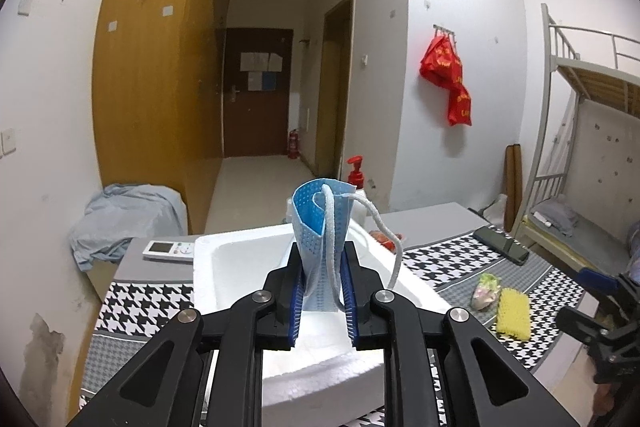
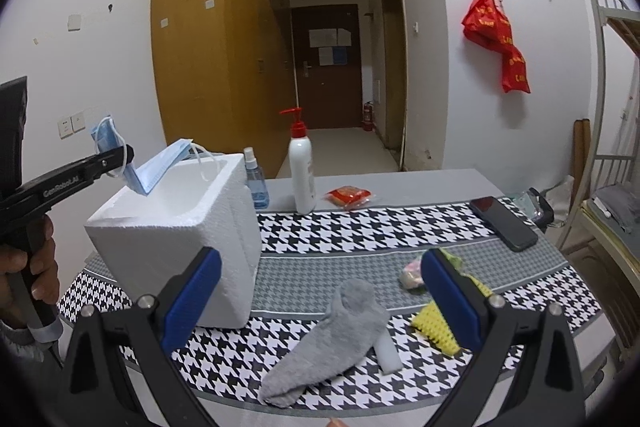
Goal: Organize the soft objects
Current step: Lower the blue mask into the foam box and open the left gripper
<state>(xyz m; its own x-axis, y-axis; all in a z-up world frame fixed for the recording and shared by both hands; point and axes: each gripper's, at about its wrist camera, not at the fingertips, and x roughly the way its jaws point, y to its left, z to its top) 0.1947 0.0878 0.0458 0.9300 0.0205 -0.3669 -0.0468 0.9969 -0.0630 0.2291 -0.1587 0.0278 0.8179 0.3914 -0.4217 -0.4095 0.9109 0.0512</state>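
Observation:
My left gripper [image 1: 322, 291] is shut on a blue face mask [image 1: 320, 231] and holds it over the open white foam box [image 1: 224, 259]. In the right wrist view the left gripper [image 2: 120, 157] is at the left, with the mask [image 2: 156, 171] hanging over the box's [image 2: 176, 239] rim. My right gripper [image 2: 320, 291] is open and empty above a grey sock [image 2: 336, 335] lying on the houndstooth cloth. A yellow sponge [image 2: 436, 327], a white foam piece [image 2: 388, 351] and a small pastel soft item [image 2: 412, 275] lie beside the sock.
A white pump bottle [image 2: 302, 175], a blue spray bottle [image 2: 256, 183], a red packet [image 2: 348, 195] and a black phone [image 2: 504, 223] are on the table. A remote [image 1: 170, 251] lies behind the box. A bunk bed [image 2: 608, 163] stands at the right.

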